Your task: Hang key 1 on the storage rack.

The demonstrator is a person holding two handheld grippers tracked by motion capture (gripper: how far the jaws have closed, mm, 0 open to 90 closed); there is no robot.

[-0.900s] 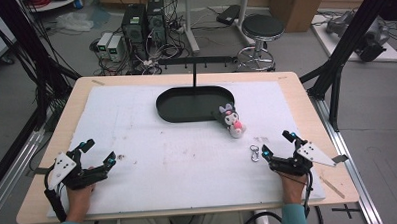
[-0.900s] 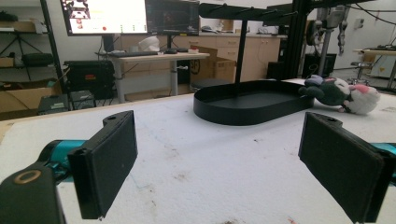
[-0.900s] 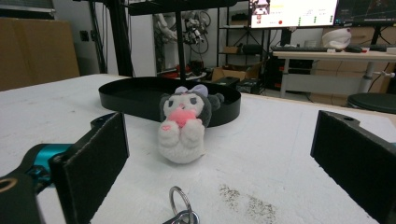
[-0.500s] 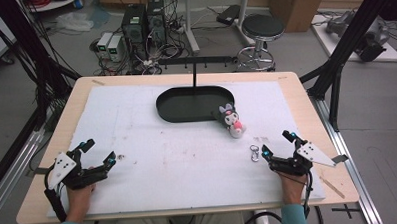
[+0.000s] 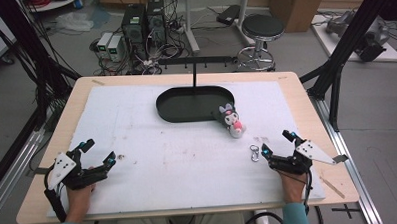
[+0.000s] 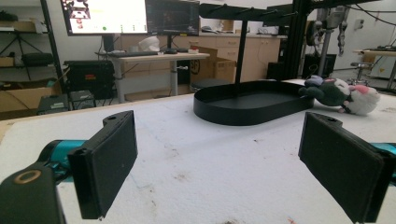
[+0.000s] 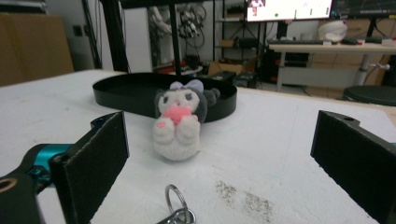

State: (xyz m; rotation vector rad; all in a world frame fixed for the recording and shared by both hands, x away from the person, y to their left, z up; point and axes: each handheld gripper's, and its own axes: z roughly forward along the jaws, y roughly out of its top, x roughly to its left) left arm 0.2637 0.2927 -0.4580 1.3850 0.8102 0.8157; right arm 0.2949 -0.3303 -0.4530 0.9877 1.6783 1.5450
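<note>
the left gripper (image 5: 99,153) rests near the desk's front left corner, jaws spread wide with nothing between them. the right gripper (image 5: 273,143) rests near the front right corner, jaws likewise wide and empty. a hand (image 5: 79,196) holds the left one from the front edge, and another hand (image 5: 291,183) holds the right.

from the high view, a black oval tray (image 5: 164,107) sits toward the back middle of the desk (image 5: 306,100), with a thin black post (image 5: 194,76) rising at its back rim. a small plush toy (image 5: 232,122) lies against the tray's front right rim, and a key ring (image 5: 254,152) lies just ahead of the right gripper, apart from the toy.

the right gripper view shows what the high view cannot: the plush toy (image 7: 179,122) stands upright facing the camera, grey head, purple bow, a pink heart at its chest, white body, with the key ring (image 7: 177,205) close in front between the jaws. the left gripper view shows the tray (image 6: 219,108) side on with its low wall, and the plush toy (image 6: 343,93) lying at the tray's right end.

a white mat (image 5: 183,157), marked with small dark specks, covers most of the wooden desk. behind the desk are a round stool (image 5: 262,27), computer boxes (image 5: 143,21) and cables on the floor. the gripper views show monitors (image 6: 126,16) on a workbench.
</note>
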